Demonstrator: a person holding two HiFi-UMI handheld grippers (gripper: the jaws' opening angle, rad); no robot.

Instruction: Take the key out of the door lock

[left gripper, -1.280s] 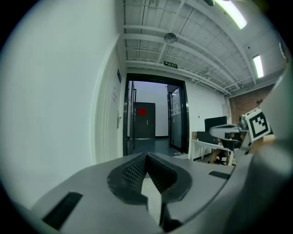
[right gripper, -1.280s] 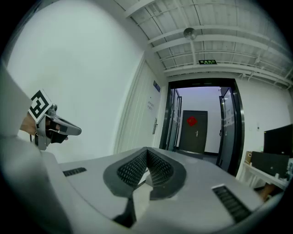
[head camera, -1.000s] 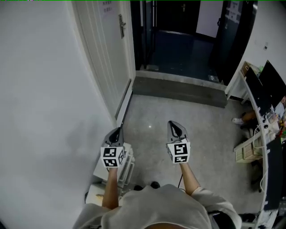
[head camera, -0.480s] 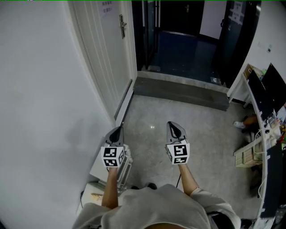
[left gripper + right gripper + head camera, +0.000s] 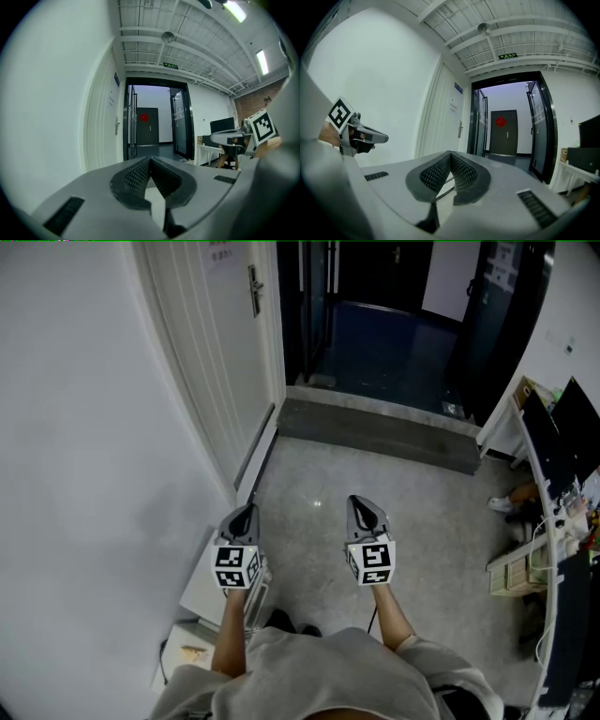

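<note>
Hovering side by side over the speckled grey floor (image 5: 403,493), L claw (image 5: 245,512) and R claw (image 5: 360,504) each have dark mesh-textured pads (image 5: 135,176) pressed tog. into a V, nothing between them. White panelled door (image 5: 220,343) w/ metal lever handle (image 5: 253,289) stands well ahead, on the left; key too small to make out.

light grey short-sleeved shirt (image 5: 319,676); left gripper (image 5: 246,512) and right gripper (image 5: 360,504) dark grey, pointed, each with a black-and-white marker cube (image 5: 232,568).
</note>
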